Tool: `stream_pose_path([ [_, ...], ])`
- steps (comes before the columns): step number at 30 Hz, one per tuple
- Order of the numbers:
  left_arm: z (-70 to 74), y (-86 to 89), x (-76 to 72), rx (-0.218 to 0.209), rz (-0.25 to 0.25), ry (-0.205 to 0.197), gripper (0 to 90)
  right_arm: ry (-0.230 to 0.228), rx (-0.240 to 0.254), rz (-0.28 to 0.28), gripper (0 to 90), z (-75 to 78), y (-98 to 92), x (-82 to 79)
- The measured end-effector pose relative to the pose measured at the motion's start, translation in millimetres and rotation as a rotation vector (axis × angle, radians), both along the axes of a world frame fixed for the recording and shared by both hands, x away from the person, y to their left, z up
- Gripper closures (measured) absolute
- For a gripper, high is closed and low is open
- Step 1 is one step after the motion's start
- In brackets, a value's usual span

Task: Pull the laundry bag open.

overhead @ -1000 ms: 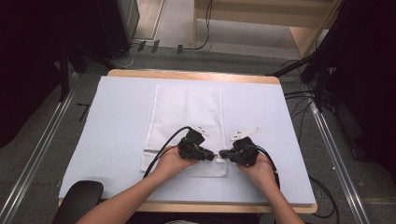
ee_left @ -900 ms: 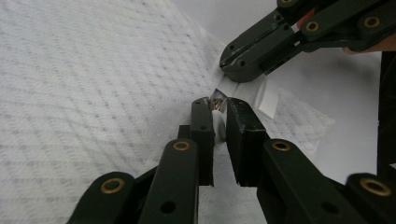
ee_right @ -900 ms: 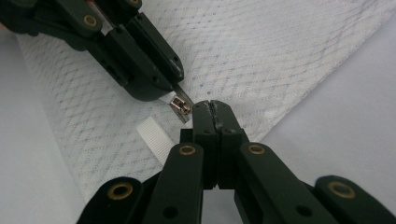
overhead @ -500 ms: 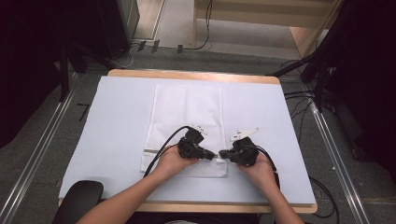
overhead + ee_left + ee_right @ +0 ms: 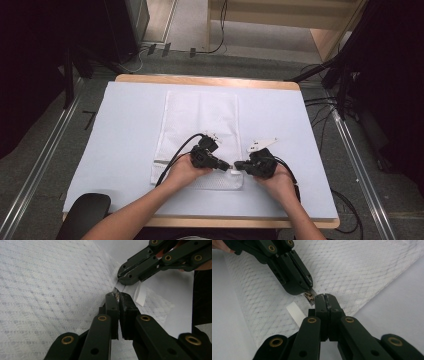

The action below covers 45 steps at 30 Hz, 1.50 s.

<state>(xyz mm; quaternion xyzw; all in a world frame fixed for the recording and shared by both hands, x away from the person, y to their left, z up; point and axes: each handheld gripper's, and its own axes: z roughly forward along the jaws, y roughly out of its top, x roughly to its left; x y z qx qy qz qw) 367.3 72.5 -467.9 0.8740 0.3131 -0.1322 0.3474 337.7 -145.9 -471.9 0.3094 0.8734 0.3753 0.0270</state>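
Table (image 5: 125, 130) | pale-blue cover | mesh bag (image 5: 200, 120) flat | grey floor (image 5: 45, 165)

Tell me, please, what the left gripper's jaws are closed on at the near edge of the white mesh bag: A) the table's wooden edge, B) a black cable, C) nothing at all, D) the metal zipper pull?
D: in the right gripper view, the left gripper is shut on the metal zipper pull of the white mesh bag.

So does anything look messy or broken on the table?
Nothing stands out. The white mesh bag lies flat and whole on the table cover, and both grippers, left and right, pinch it at its zipper end.
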Motion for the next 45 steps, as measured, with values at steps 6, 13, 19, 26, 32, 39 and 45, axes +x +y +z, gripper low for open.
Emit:
stream_pose_path([
  [6,3.2,1.2,2.4,0.004,-0.003,0.014,88.2,0.004,0.001,0.0,90.0,-0.2,0.0,-0.1],
  [13,4.0,5.1,5.4,0.017,-0.004,0.035,88.3,-0.006,-0.003,0.012,90.0,-0.5,0.4,-1.1],
  [19,10.7,17.0,8.9,0.013,0.005,0.056,88.2,0.007,0.003,0.005,90.0,-0.5,-0.1,-0.6],
  [26,14.6,27.2,10.7,0.012,0.01,0.07,88.2,0.005,0.022,0.008,90.0,-2.3,-2.1,-0.8],
  [32,16.1,34.4,11.5,0.017,0.021,0.081,88.2,0.006,0.022,0.015,90.0,-2.2,-2.7,-0.2],
  [39,18.2,42.5,11.4,0.021,0.026,0.088,88.2,0.017,0.025,0.014,90.0,-2.1,-3.1,0.9],
  [45,20.3,49.6,11.1,0.021,0.027,0.078,88.2,0.022,0.019,0.018,90.0,-1.4,-2.4,2.0],
])
